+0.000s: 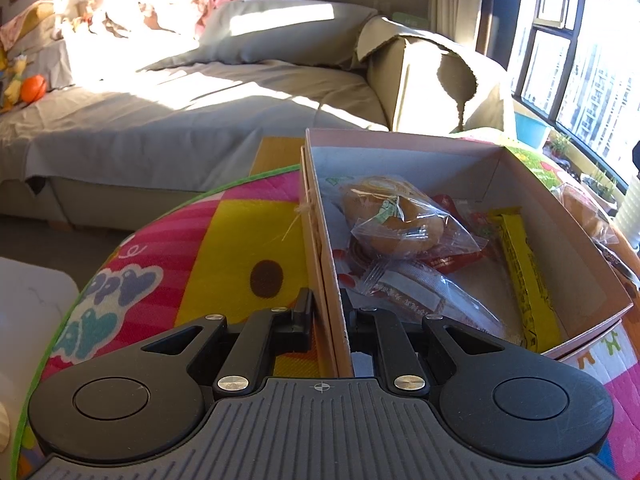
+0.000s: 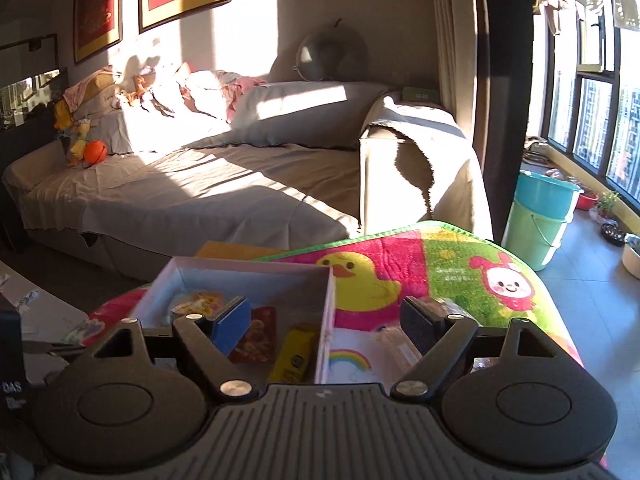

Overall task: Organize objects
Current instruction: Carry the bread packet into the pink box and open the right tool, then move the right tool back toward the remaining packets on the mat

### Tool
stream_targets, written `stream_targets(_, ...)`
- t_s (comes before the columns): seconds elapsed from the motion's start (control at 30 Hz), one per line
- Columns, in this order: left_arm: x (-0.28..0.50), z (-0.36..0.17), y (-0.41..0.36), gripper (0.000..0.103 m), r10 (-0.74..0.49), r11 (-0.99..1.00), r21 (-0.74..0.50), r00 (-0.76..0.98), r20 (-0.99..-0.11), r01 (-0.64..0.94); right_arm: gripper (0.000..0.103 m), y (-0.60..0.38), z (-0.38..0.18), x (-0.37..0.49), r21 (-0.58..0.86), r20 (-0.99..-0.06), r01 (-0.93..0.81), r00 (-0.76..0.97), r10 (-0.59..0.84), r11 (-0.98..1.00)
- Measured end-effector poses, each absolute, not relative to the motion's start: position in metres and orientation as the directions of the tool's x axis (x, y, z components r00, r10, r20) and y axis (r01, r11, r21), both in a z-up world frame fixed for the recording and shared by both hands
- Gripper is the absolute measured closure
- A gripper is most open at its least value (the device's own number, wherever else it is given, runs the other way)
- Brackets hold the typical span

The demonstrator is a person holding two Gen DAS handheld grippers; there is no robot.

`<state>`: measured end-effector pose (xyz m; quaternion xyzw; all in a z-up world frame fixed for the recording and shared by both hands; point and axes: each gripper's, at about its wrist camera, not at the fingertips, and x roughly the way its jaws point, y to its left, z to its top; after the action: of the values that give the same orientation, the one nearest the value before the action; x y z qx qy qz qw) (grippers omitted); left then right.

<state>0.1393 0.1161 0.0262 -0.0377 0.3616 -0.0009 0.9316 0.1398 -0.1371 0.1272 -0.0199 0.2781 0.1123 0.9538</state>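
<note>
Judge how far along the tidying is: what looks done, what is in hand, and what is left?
Done: the box already holds a wrapped bun, a yellow bar and other packets. In hand: the left gripper is clamped on the box's side wall, and the right gripper hangs open above the mat, holding nothing. Left: a wrapped snack on the mat beside the box, likely next.

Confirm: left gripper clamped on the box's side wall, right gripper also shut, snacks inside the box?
Not quite. The right gripper is open, jaws spread wide above the box, per the right wrist view. The left gripper does clamp the box wall, snacks inside.
</note>
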Motion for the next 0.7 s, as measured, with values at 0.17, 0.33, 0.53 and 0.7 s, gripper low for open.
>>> stream_targets(0.17,0.14,0.027,0.115,0.09,-0.026,0.998,-0.064,0.736,-0.677,-0.024,0.017,-0.176,0.094,0.127,-0.002,-0.59,-0.128,0.801,0.102,0.992)
stream_targets(0.33,0.139,0.028,0.112,0.09,-0.018,0.998,-0.055,0.737,-0.676,-0.026,0.017,-0.214,0.06,0.121,0.006,-0.66,-0.028,0.751,0.025,1.0)
stream_targets(0.53,0.139,0.028,0.11,0.09,-0.007,0.999,-0.043,0.737,-0.676,-0.03,0.017,-0.233,0.043,0.125,0.029,-0.688,0.018,0.726,0.007,0.999)
stream_targets(0.7,0.14,0.028,0.11,0.091,-0.007,0.999,-0.043,0.735,-0.678,-0.03,0.017,-0.226,0.037,0.132,0.025,-0.687,0.001,0.727,0.016,1.0)
